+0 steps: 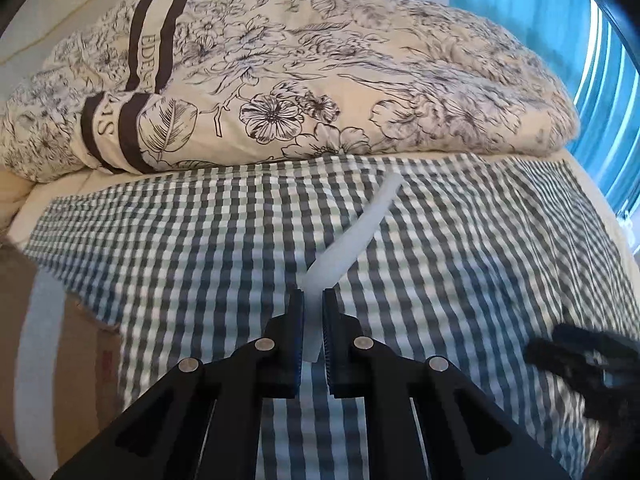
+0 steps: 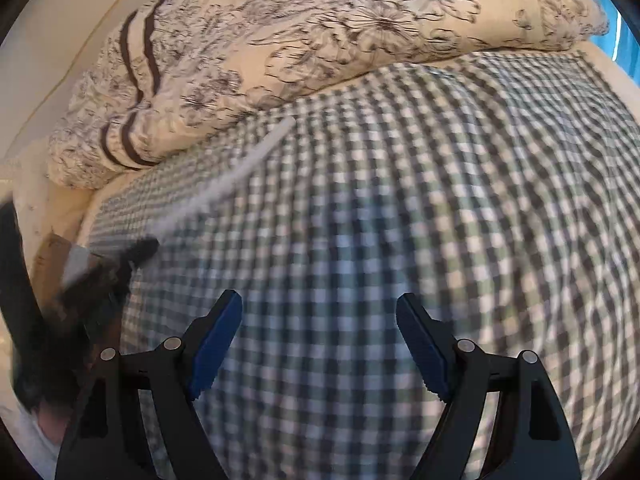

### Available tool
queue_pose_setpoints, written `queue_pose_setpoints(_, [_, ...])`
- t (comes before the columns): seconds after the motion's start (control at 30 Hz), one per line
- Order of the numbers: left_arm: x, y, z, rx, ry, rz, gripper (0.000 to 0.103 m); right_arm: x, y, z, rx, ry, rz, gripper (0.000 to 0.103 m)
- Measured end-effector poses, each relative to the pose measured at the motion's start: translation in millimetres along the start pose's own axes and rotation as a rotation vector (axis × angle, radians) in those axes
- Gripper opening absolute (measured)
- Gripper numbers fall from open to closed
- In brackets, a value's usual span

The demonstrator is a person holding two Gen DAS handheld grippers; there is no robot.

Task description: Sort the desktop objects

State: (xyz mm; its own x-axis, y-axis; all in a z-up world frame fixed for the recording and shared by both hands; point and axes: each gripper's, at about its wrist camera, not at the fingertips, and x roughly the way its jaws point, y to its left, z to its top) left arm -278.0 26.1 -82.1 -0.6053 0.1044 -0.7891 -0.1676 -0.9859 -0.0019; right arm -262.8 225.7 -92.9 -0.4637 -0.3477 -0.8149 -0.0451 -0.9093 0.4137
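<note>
Left wrist view is showing the left hand-held gripper (image 1: 313, 312) clamping a long white translucent strip (image 1: 362, 226), pointing far and rightward over the checked cloth (image 1: 200, 248); the right hand-held gripper (image 2: 320, 312) is gaping wide.

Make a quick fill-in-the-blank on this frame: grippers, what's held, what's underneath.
1. The left gripper is shut on a long ____ stick.
2. The right gripper is ____ and holds nothing.
3. Both grippers are over a ____-patterned cloth.
4. Behind the cloth lies a folded quilt printed with ____.

Missing words: white; open; checked; flowers
</note>
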Motion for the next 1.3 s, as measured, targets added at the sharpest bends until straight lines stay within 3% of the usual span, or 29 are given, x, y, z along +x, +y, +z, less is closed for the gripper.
queue_pose_setpoints(0.23, [-13.0,-0.4,-57.0,-0.017,0.088,-0.059,0.008,30.3,33.6,20.0,0.042,0.11,0.04,0.079])
queue_pose_setpoints(0.4, [-5.3,14.6,-77.8,-0.096,0.146,-0.12,0.008,80.4,52.8,23.0,0.102,0.243,0.063,0.046])
queue_pose_setpoints(0.57, [-7.7,16.7,-78.1,-0.089,0.139,-0.121,0.008,106.5,64.4,18.9,0.125,0.265,0.076,0.044])
queue_pose_setpoints(0.63, [-2.9,17.9,-80.1,-0.095,0.15,-0.125,0.008,111.8,69.5,19.2,0.117,0.266,0.068,0.016])
queue_pose_setpoints(0.67, [-1.5,19.5,-81.7,-0.103,0.152,-0.133,0.008,113.5,69.7,19.7,0.12,0.272,0.077,0.008])
queue_pose_setpoints(0.8, [-1.8,24.6,-85.1,-0.128,0.148,-0.156,0.008,106.9,70.6,19.0,0.116,0.244,0.086,0.008])
queue_pose_setpoints(1.0, [-12.6,16.2,-80.8,-0.092,0.133,-0.132,0.008,67.7,81.2,20.3,0.071,0.184,0.1,0.008])
queue_pose_setpoints(1.3, [-72.1,9.1,-66.6,-0.053,0.031,-0.106,0.009,-16.7,112.0,14.6,0.008,0.076,0.148,0.007])
